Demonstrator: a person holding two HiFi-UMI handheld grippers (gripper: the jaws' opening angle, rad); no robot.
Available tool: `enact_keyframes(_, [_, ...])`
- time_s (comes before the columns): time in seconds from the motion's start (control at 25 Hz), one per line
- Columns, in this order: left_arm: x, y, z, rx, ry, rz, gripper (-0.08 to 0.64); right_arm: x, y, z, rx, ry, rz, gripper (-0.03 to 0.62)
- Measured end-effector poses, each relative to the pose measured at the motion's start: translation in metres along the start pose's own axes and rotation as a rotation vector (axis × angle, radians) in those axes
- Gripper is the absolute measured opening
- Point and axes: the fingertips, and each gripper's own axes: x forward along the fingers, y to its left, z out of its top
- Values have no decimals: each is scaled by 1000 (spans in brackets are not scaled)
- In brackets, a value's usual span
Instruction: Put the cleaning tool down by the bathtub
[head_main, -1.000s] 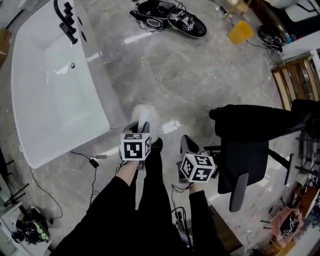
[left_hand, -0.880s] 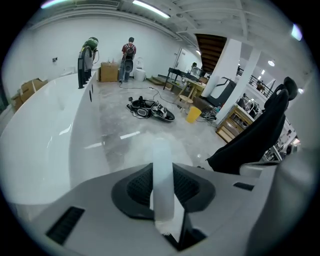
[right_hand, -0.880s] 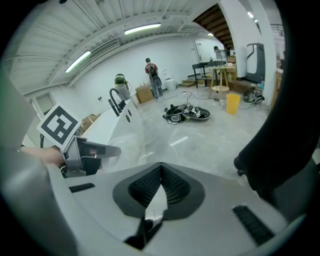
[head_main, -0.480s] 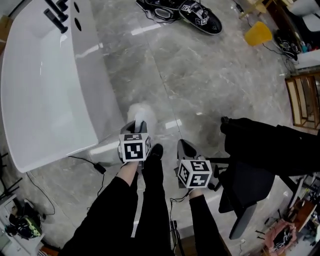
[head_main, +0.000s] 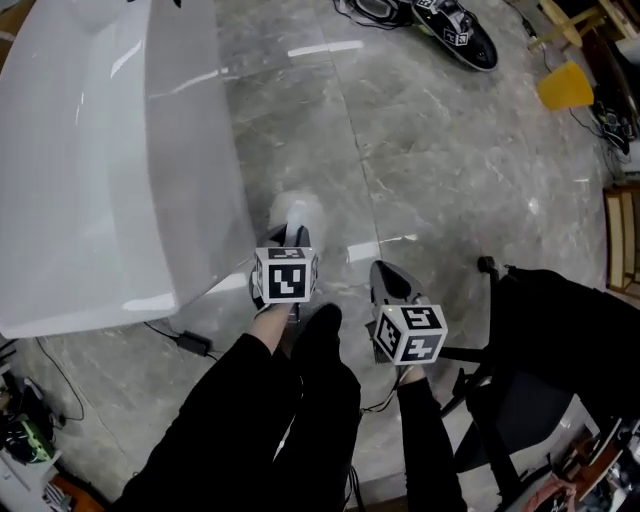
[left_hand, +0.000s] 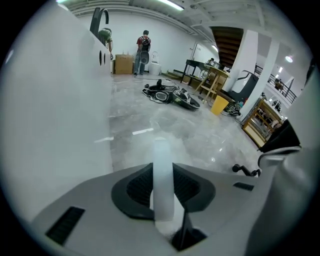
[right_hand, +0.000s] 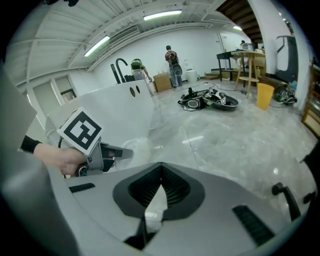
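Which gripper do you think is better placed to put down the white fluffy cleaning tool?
The left gripper: it grips the cleaning tool beside the white bathtub; the right gripper is shut, empty.

The head view looks steeply down from above the person onto the grey marbled stone floor (head_main: 430, 170), with the white glossy bathtub (head_main: 100, 150) filling its upper left. Both gripper views sit low, just behind their own jaws, facing level across that floor. All three share the tub, the floor and the yellow plastic bin (head_main: 565, 88), which is upper right overhead and right of centre in both low views.
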Motion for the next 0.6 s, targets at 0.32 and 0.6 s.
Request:
enact_keyframes(0.32, [79, 43, -43, -1, -30, 1, 100, 94, -13, -24, -131, -22, 58, 0])
enact_keyframes(0.6, [133, 59, -68, 16, -40, 0, 100, 149, -19, -51, -173, -18, 98, 0])
